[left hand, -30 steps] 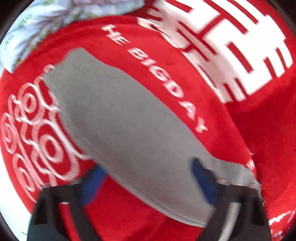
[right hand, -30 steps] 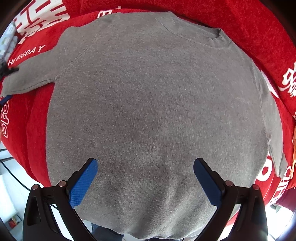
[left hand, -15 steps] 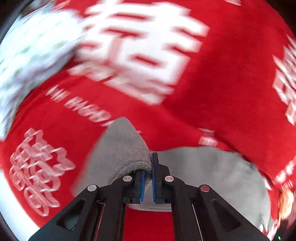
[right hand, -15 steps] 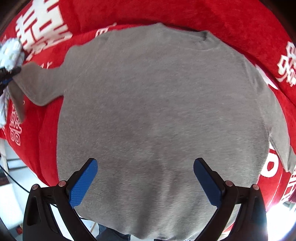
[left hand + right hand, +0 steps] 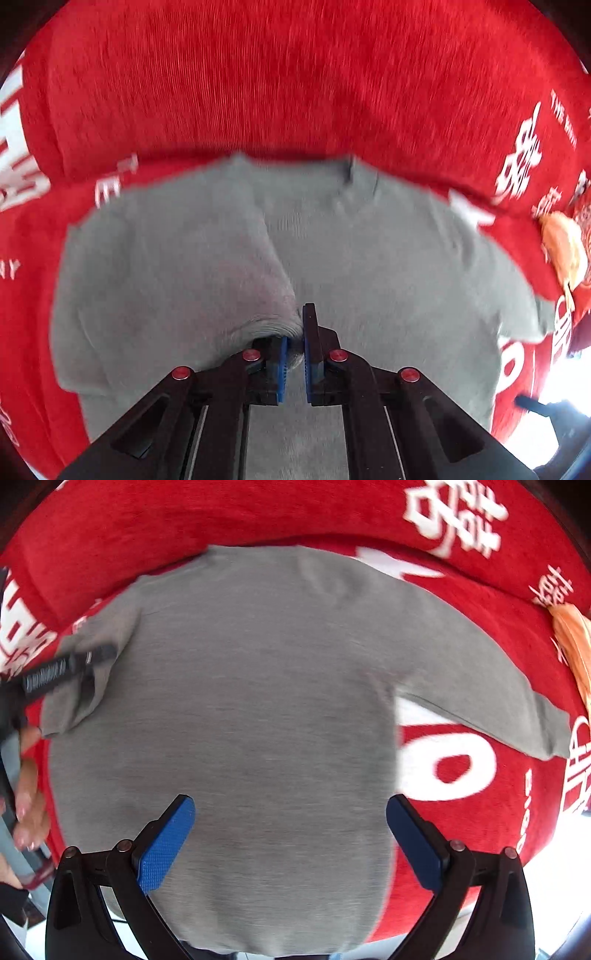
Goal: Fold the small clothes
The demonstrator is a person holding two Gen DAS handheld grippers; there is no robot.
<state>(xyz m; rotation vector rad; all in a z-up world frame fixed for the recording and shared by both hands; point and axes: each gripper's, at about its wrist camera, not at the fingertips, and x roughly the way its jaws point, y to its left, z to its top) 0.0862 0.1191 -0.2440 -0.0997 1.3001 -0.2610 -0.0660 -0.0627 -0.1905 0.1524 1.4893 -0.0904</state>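
"THE" on red blanket (image 5: pixel 564 107)

This looks like a home, a bedroom or living room. A plush red blanket with white Chinese wedding characters and English lettering (image 5: pixel 454 764) covers a soft, cushioned surface like a bed or sofa, and a grey knitted sweater (image 5: pixel 258 701) lies spread on it.

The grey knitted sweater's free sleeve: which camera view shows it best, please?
The right wrist view: the free sleeve lies fully visible, stretched over the red blanket. The left wrist view catches only its blurred end.
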